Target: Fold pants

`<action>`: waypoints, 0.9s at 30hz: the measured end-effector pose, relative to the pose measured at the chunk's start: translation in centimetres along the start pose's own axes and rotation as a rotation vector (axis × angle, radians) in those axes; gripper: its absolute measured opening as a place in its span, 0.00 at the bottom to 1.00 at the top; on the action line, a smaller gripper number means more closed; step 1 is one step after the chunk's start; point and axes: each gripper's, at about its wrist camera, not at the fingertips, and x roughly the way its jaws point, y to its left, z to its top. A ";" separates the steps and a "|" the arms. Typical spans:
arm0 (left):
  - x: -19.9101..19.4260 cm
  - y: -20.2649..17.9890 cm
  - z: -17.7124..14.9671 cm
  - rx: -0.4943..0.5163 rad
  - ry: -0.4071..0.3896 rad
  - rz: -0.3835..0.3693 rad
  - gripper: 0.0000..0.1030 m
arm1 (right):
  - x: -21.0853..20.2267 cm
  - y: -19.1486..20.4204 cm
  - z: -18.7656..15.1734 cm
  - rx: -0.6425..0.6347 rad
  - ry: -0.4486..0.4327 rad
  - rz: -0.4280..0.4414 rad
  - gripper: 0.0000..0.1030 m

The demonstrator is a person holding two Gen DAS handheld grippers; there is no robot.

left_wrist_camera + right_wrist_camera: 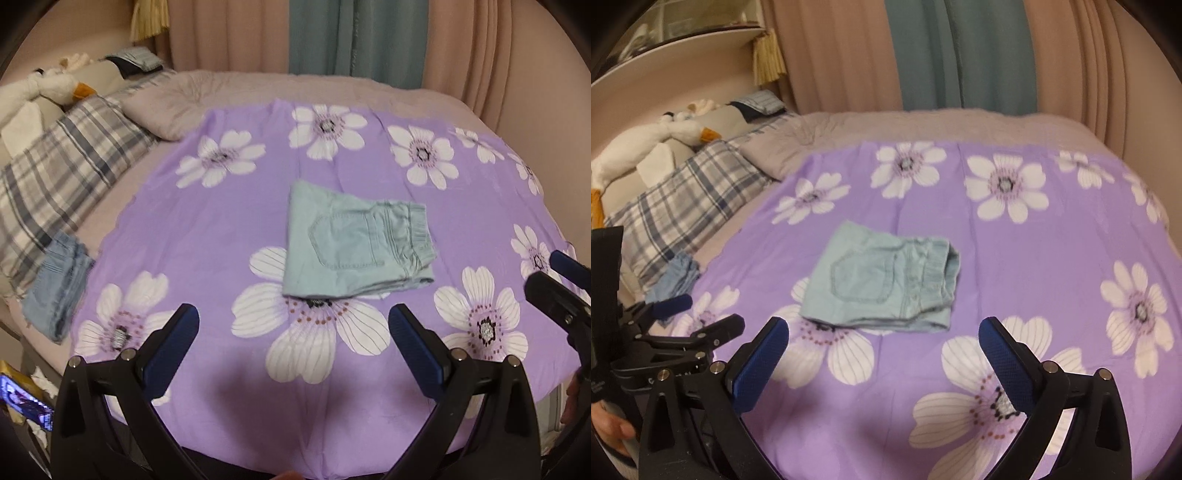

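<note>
Left gripper (293,319) and right gripper (883,332) wide apart, empty, above folded pants (354,245).

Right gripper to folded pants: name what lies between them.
Only bare purple floral sheet between the open right gripper and the folded pants; the right wrist view shows it.

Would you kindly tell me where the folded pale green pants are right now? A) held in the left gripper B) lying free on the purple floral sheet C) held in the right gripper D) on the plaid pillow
B: the pants lie flat on the sheet, beyond the open left gripper and open right gripper, touching neither.
</note>
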 end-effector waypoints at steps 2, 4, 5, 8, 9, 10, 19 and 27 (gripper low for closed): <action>-0.8 0.2 0.1 -0.010 -0.017 0.003 1.00 | -0.8 0.4 0.2 -0.012 -0.017 0.007 0.99; -1.4 0.3 0.0 -0.023 -0.025 -0.002 1.00 | -1.2 1.0 0.0 -0.034 -0.022 0.016 0.99; -1.6 0.3 -0.1 -0.025 -0.028 0.000 1.00 | -1.3 1.2 -0.1 -0.044 -0.021 0.020 0.99; -1.6 0.5 -0.8 -0.046 -0.035 0.010 1.00 | -1.0 1.5 -0.7 -0.064 -0.018 0.029 0.99; -1.5 0.5 -1.0 -0.050 -0.031 0.011 1.00 | -0.6 1.4 -1.0 -0.061 -0.014 0.027 0.99; -1.1 0.6 -1.3 -0.054 -0.019 0.010 1.00 | -0.3 1.1 -1.3 -0.052 -0.007 0.021 0.99; 0.1 0.4 -1.9 -0.040 0.019 0.001 1.00 | 0.4 0.6 -1.9 0.006 0.025 0.033 0.99; 0.2 0.0 -2.1 -0.024 0.025 -0.001 1.00 | 0.7 0.8 -2.1 -0.002 0.035 0.036 0.99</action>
